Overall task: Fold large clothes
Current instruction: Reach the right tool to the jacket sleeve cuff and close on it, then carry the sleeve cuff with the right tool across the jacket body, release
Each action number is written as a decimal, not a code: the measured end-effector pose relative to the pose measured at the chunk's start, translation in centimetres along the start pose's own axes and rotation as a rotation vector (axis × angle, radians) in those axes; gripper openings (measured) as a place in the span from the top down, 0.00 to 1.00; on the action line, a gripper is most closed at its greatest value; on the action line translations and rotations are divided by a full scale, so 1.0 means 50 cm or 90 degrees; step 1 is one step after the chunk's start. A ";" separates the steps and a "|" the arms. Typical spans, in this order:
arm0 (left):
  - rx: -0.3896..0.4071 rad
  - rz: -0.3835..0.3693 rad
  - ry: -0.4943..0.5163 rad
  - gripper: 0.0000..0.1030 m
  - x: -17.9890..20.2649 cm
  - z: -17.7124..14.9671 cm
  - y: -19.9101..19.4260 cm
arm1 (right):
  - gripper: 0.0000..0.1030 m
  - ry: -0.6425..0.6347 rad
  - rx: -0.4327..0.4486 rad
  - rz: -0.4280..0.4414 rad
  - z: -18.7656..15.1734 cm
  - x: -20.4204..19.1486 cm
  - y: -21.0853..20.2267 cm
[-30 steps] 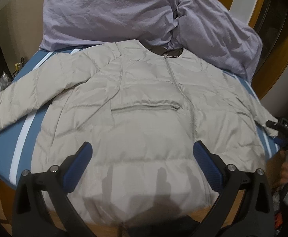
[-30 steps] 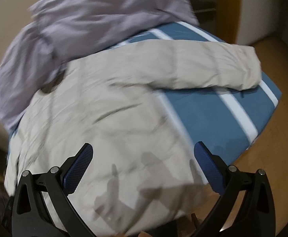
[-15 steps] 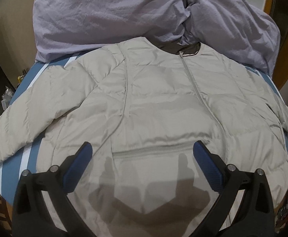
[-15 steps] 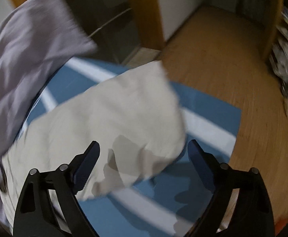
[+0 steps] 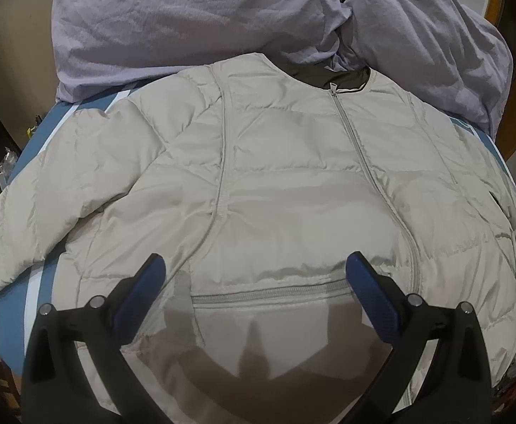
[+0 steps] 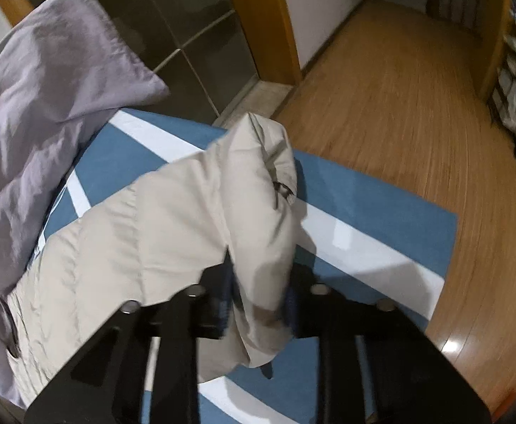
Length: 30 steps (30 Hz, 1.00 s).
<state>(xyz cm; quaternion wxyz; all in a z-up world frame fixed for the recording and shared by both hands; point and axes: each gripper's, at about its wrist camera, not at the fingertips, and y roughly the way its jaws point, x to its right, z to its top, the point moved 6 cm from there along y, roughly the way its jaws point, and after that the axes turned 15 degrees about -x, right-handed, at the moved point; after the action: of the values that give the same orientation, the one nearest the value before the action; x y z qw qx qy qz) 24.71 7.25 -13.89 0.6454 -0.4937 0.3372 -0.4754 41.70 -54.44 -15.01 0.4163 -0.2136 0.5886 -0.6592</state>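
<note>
- Since the earlier frames the right claw had swung out from over the jacket's body to its sleeve, and its jaws had just been closing, with the sleeve cuff between them
- Its blue pads now pinched the puffy cuff, the fabric bunched up and standing above the bed
- Over the same stretch the left claw had drifted up the jacket from near the hem to just above the chest pocket zip; its jaws stood wide apart, holding nothing, hovering over the front panel
- The beige down jacket lay face up and zipped on the bed, collar toward the far end, its other sleeve spread out to the side
- Risk, as I judge it: slick padded fabric could slide out of a shallow pinch when the sleeve is carried across, and with the left claw not pressing the body down, the whole jacket could drag and skew the fold
- A lilac duvet was heaped at the collar end, touching it, and could catch the sleeve
- Underneath was a blue bed sheet with white stripes; beyond it a wooden floor, an orange-trimmed door frame and clutter along the wall
</note>
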 end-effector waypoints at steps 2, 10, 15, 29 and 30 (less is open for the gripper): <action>0.004 -0.001 -0.004 0.02 -0.002 0.001 -0.004 | 0.83 -0.037 0.029 -0.033 0.003 -0.032 -0.027; 0.019 -0.009 -0.037 0.02 -0.031 -0.001 -0.023 | 0.84 -0.200 0.069 0.044 -0.027 -0.263 -0.127; 0.028 -0.011 -0.061 0.02 -0.055 -0.012 -0.037 | 0.84 -0.321 0.042 0.117 -0.106 -0.453 -0.151; 0.049 0.012 -0.154 0.02 -0.174 -0.066 -0.076 | 0.84 -0.585 -0.117 0.204 -0.465 -0.807 -0.114; 0.049 0.013 -0.160 0.02 -0.183 -0.069 -0.077 | 0.84 -0.593 -0.124 0.209 -0.481 -0.819 -0.115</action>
<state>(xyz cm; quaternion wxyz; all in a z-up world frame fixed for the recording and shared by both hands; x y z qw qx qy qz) 17.57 14.58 -11.50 0.7058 -0.5208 0.2400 -0.4158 44.45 -7.53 -6.14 0.7109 -0.4276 0.4251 -0.3620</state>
